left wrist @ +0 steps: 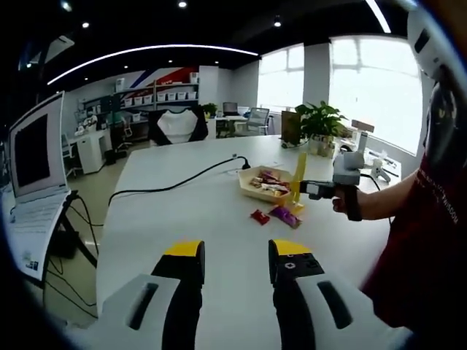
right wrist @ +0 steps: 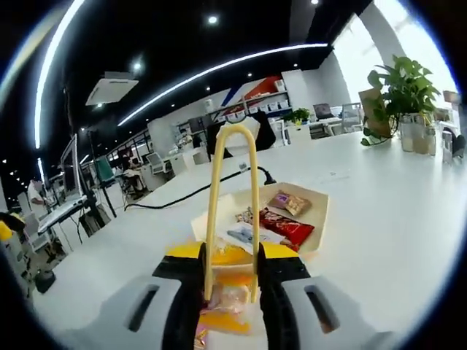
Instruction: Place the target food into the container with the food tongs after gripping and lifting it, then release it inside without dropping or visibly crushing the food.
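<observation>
While the yellow plastic food tongs (right wrist: 232, 211) stand upright, pressed between the right gripper (right wrist: 232, 292) jaws, their tips seem to pinch an orange-yellow wrapped snack (right wrist: 222, 302) near the shallow beige tray (right wrist: 321, 211), which holds several wrapped snacks. Two packets (left wrist: 277, 216) lie on the white table (left wrist: 182, 211) beside it. The left gripper (left wrist: 235, 262) is spread, holding nothing.

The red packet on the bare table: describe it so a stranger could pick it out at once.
Start at the white table and find the shallow cream tray of snacks near the black cable. On the bare tabletop just in front of the tray lie two loose packets. The red packet is the smaller one, beside the longer purple packet.
</observation>
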`<move>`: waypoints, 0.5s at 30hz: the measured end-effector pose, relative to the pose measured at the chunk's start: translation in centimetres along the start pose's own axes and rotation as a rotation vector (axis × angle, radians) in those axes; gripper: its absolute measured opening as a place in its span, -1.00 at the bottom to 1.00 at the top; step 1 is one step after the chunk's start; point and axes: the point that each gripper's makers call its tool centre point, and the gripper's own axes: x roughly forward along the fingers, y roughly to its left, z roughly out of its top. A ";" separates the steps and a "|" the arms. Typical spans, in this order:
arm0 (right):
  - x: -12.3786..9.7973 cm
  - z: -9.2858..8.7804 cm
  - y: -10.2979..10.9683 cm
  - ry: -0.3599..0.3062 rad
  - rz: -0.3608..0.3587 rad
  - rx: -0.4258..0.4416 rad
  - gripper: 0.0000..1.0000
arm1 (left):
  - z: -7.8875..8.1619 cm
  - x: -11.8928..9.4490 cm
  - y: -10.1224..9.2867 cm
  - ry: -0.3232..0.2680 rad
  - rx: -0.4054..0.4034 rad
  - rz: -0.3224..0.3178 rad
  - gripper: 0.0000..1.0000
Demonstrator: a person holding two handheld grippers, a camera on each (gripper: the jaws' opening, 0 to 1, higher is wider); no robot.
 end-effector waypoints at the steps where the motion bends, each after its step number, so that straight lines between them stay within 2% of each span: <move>1: 0.1 -0.2 0.1 0.005 0.000 -0.008 -0.49 | -0.1 0.0 0.0 0.002 0.000 0.001 -0.26; 7: 0.2 -2.0 0.3 0.035 0.009 -0.039 -0.51 | -0.3 -0.1 0.0 0.007 -0.005 0.001 -0.26; 8: 0.2 -1.3 0.2 0.000 0.017 -0.090 -0.51 | -0.3 -0.1 0.0 0.008 -0.005 0.002 -0.26; 9: 0.2 -1.5 0.3 0.011 0.018 -0.077 -0.52 | -0.4 -0.1 0.1 0.010 -0.006 0.003 -0.26; 12: 0.3 -1.6 0.7 0.015 0.049 -0.155 -0.56 | -0.6 0.0 0.0 0.015 -0.009 0.001 -0.26; 15: 0.1 -1.6 0.7 0.038 0.069 -0.133 -0.62 | -0.7 0.2 -0.2 0.018 -0.007 -0.005 -0.26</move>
